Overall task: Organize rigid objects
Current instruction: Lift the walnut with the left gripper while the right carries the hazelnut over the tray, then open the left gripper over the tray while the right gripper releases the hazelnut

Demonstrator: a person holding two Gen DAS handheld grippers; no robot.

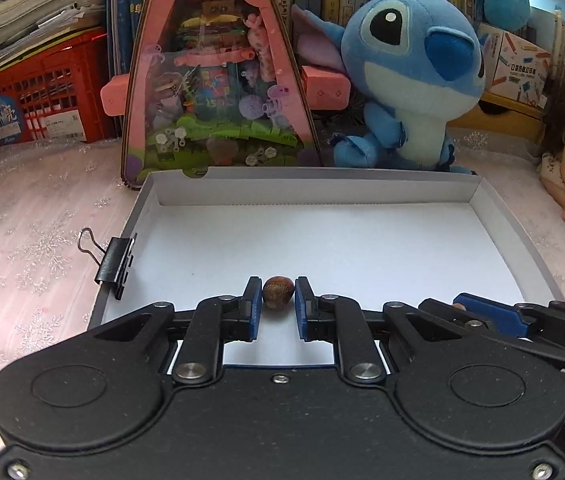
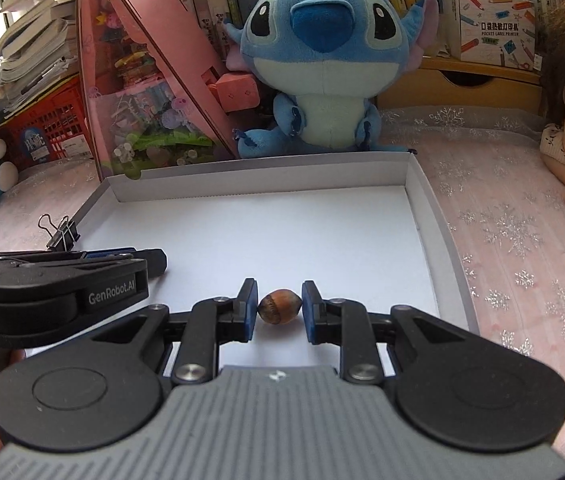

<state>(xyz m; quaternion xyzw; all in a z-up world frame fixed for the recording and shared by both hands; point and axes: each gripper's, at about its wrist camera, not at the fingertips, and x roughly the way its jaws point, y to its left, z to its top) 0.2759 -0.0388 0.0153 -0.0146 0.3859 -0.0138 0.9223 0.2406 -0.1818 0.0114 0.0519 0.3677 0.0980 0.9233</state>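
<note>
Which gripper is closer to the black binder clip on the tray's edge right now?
Left. The left gripper, shut on a small nut, sits just beside the binder clip at the tray's left rim. The right gripper, shut on a nut, is further toward the tray's middle.

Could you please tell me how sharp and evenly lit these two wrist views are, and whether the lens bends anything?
Left wrist view: the nut is sharp; the white tray is bright, nearly washed out; the bookshelf curves at the edges.
Right wrist view: the acorn-like nut is crisp, with a faint shadow beneath; the tray's rim bows; window glare upper left.
</note>
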